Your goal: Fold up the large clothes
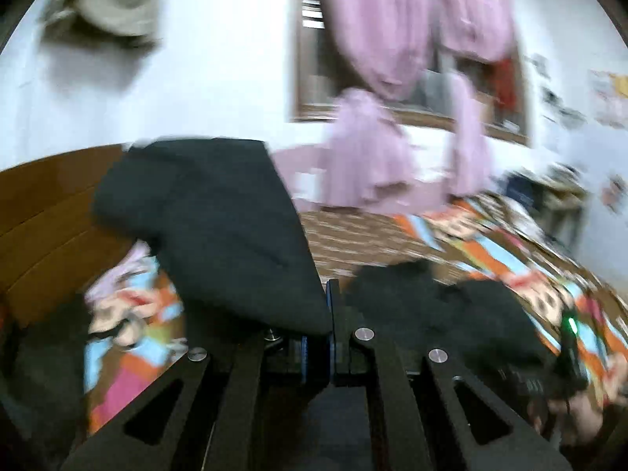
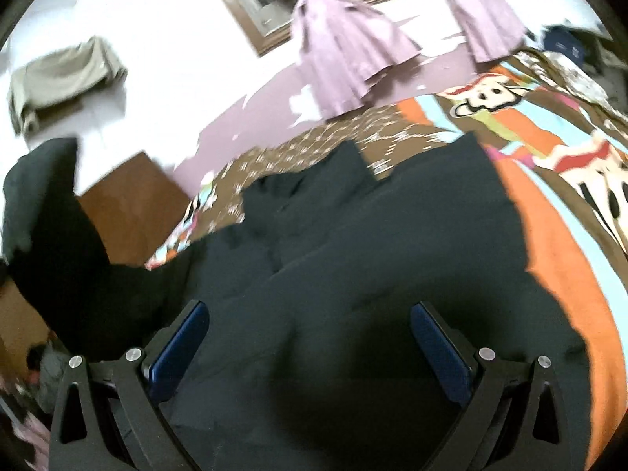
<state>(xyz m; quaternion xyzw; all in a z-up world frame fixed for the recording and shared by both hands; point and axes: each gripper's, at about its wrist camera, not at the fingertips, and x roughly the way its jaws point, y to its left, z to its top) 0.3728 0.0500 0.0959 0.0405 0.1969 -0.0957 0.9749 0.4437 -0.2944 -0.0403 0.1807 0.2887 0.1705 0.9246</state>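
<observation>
A large black garment (image 2: 373, 243) lies spread on a bed with a colourful cartoon cover (image 2: 557, 149). My left gripper (image 1: 331, 298) is shut on a lifted part of the black garment (image 1: 219, 212), which rises up and to the left of the jaws. More of the garment (image 1: 443, 306) lies on the bed to the right. My right gripper (image 2: 308, 318) is open, its blue pads (image 2: 180, 345) wide apart just above the flat black cloth. The lifted part shows at the left of the right wrist view (image 2: 43, 204). The other hand-held gripper (image 1: 569, 349) shows at lower right in the left wrist view.
A wooden headboard (image 1: 51, 212) stands at the left of the bed. Purple curtains (image 1: 392, 31) hang over a window on the white wall behind. A beige cloth (image 1: 106, 4) hangs on the wall at upper left. Clutter (image 1: 549, 192) stands at the far right.
</observation>
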